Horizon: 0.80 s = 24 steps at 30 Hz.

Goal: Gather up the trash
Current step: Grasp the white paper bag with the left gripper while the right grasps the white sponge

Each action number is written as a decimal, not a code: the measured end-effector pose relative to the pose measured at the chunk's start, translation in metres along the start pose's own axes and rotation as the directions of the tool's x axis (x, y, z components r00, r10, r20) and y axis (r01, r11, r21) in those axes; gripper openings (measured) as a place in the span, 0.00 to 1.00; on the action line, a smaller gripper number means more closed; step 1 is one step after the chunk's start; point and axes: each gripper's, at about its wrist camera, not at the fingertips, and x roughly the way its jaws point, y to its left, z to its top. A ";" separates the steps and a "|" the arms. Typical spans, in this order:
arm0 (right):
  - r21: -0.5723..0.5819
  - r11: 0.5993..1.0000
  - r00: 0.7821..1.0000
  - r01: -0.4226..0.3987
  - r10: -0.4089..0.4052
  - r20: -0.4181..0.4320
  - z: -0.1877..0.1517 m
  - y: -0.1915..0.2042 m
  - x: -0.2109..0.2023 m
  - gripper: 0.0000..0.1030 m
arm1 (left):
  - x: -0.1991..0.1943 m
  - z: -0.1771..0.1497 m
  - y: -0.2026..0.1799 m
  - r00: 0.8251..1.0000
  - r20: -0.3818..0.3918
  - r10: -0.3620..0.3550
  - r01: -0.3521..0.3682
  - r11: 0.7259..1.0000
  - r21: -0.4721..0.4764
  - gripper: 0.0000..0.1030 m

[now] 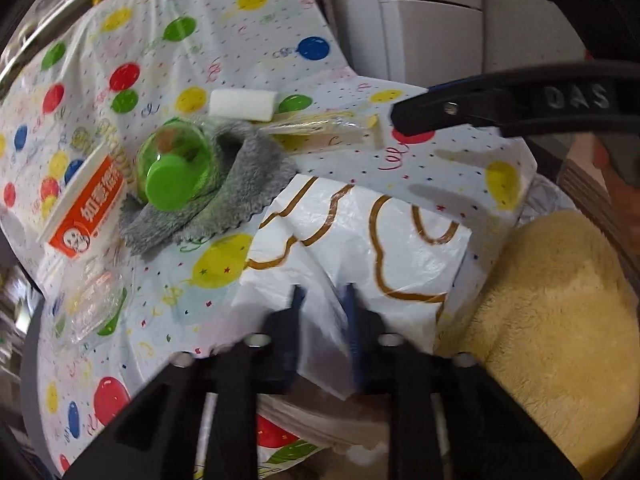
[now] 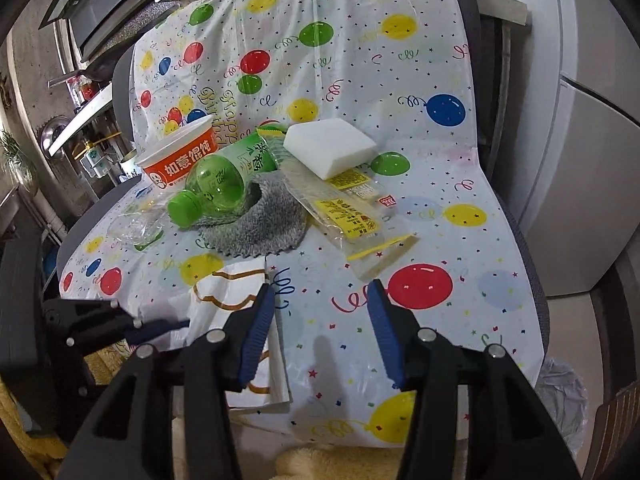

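Note:
A white plastic bag with gold lines [image 1: 360,240] lies at the table's near edge; it also shows in the right wrist view [image 2: 236,292]. My left gripper [image 1: 324,300] is shut on the bag's edge; it shows in the right wrist view [image 2: 160,326] at the left. My right gripper [image 2: 322,300] is open and empty above the tablecloth, right of the bag; one of its fingers [image 1: 440,116] shows in the left wrist view. A green bottle [image 2: 224,176] lies on a grey cloth [image 2: 256,220]. An orange paper bowl [image 2: 180,156], a clear yellow-printed wrapper [image 2: 344,212] and a clear plastic cup [image 2: 136,226] lie nearby.
A white sponge block [image 2: 330,148] sits behind the wrapper. The balloon-print tablecloth [image 2: 440,240] covers a round table. A yellow fluffy seat [image 1: 560,320] is below the table's near edge. Grey cabinets [image 2: 580,160] stand to the right, kitchen shelves [image 2: 80,92] to the left.

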 end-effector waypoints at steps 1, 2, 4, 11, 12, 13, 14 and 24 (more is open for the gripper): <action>0.000 1.000 1.000 0.001 -0.001 0.000 0.000 0.000 0.000 0.46 | -0.001 0.000 0.001 1.000 0.002 -0.016 0.016 1.000 -0.004 0.04; -0.003 1.000 1.000 0.004 -0.004 0.000 0.000 0.001 -0.001 0.46 | -0.004 0.000 0.006 0.999 0.010 -0.043 0.044 0.999 -0.028 0.03; -0.014 1.000 1.000 0.018 -0.018 0.005 0.001 0.002 -0.004 0.46 | -0.018 0.002 0.018 0.997 0.056 -0.060 0.065 0.995 -0.078 0.02; -0.033 0.999 0.998 0.040 -0.038 0.041 0.016 0.008 -0.011 0.46 | -0.104 0.014 0.081 0.963 0.265 0.054 0.016 0.967 -0.255 0.02; -0.034 0.999 0.998 0.039 -0.038 0.043 0.019 0.009 -0.009 0.46 | -0.109 0.016 0.089 0.959 0.265 0.098 -0.020 0.959 -0.283 0.02; -0.035 0.999 0.998 0.041 -0.039 0.046 0.025 0.012 -0.007 0.46 | -0.112 0.017 0.099 0.955 0.255 0.148 -0.062 0.947 -0.316 0.02; -0.036 0.998 0.998 0.044 -0.042 0.050 0.031 0.014 -0.003 0.49 | -0.112 0.018 0.112 0.949 0.236 0.208 -0.114 0.926 -0.359 0.02; 0.018 0.991 0.989 0.135 -0.136 0.060 0.097 0.035 0.069 0.82 | -0.077 0.011 0.187 0.950 0.136 0.280 -0.167 0.828 -0.535 0.02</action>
